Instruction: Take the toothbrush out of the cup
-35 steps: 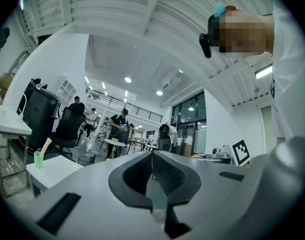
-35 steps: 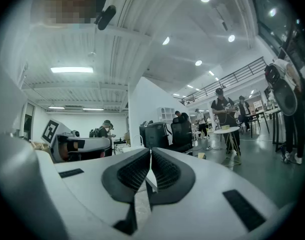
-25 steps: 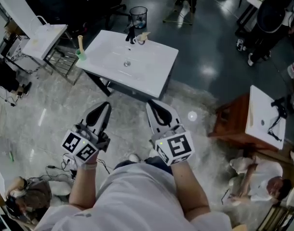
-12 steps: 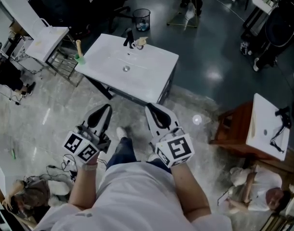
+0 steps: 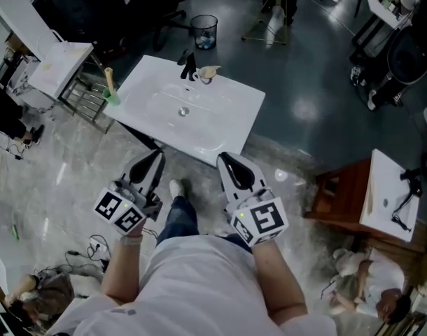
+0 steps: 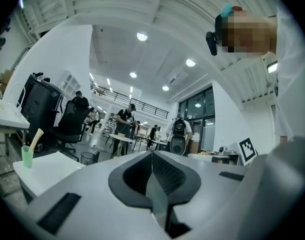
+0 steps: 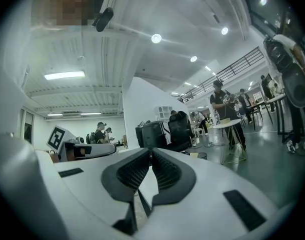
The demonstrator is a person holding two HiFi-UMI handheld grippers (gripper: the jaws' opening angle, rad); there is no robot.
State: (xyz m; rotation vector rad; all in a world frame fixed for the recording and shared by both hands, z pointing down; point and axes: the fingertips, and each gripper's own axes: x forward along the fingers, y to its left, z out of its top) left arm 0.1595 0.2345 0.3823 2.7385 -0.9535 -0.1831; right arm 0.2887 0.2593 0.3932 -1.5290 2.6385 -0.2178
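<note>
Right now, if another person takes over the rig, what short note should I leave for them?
Left gripper: shut, empty, short of the sink.
Right gripper: shut, empty, beside the other.
Toothbrush stands in the green cup at the sink's left corner in the head view.
Done: nothing; neither gripper is at the cup.
Left to do: step up to the sink, grip the toothbrush, probably from the left side, which is nearer, and lift it out of the cup.

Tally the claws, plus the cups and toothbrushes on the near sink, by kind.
Claws: 2 (left claw, right claw)
Cup: 1
Toothbrush: 1
Total: 4
</note>
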